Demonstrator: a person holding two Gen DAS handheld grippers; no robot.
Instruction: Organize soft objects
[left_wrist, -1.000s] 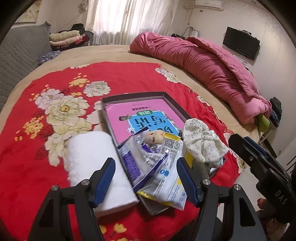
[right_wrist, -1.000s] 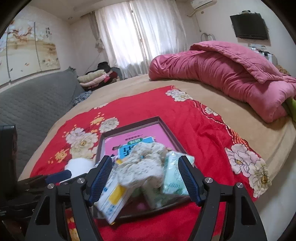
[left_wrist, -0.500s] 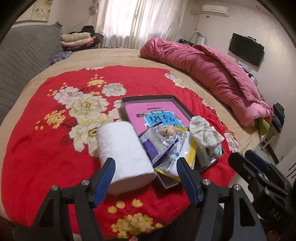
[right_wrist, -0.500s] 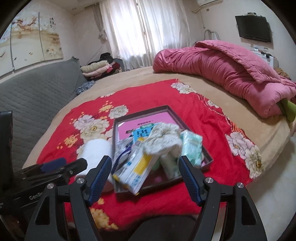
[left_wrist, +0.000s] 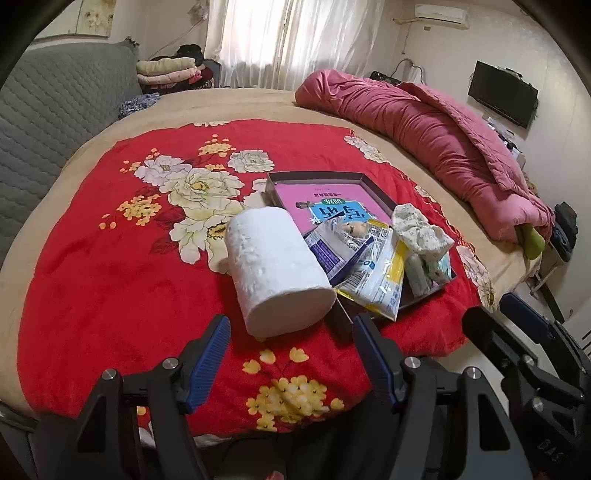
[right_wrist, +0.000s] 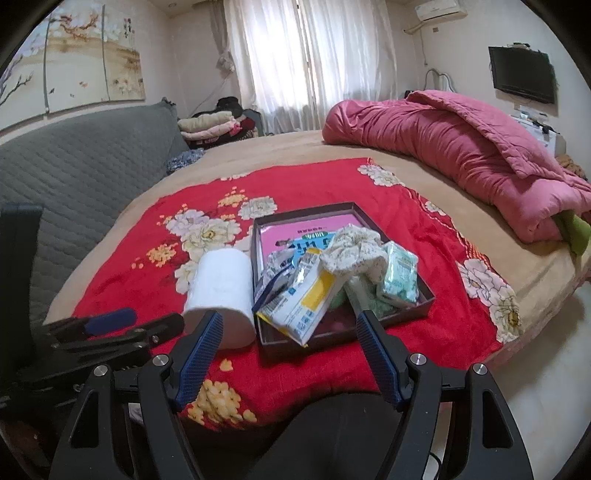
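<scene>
A white paper roll (left_wrist: 277, 273) lies on its side on the red floral blanket, touching the left wall of a dark tray (left_wrist: 332, 176). In the tray a pink book lies under several tissue packs (left_wrist: 373, 280) and a crumpled floral cloth (left_wrist: 421, 229). My left gripper (left_wrist: 291, 332) hangs open and empty just short of the roll. My right gripper (right_wrist: 290, 321) is also open and empty, in front of the tray (right_wrist: 424, 295). The right wrist view shows the roll (right_wrist: 221, 288), a yellow-and-white pack (right_wrist: 303, 295) leaning over the tray's near wall, the floral cloth (right_wrist: 351, 247) and a green pack (right_wrist: 399, 277).
The red blanket (left_wrist: 110, 277) covers a beige bed whose near edge lies below both grippers. A bunched pink quilt (right_wrist: 461, 147) lies at the back right. A grey quilted backrest (right_wrist: 74, 177) and stacked folded clothes (right_wrist: 214, 125) are at the left, a wall TV (right_wrist: 524, 79) at the right.
Both grippers have drawn back from the tray toward the bed's near edge, so the roll and tray look smaller and farther. Their jaws stayed open and empty.
</scene>
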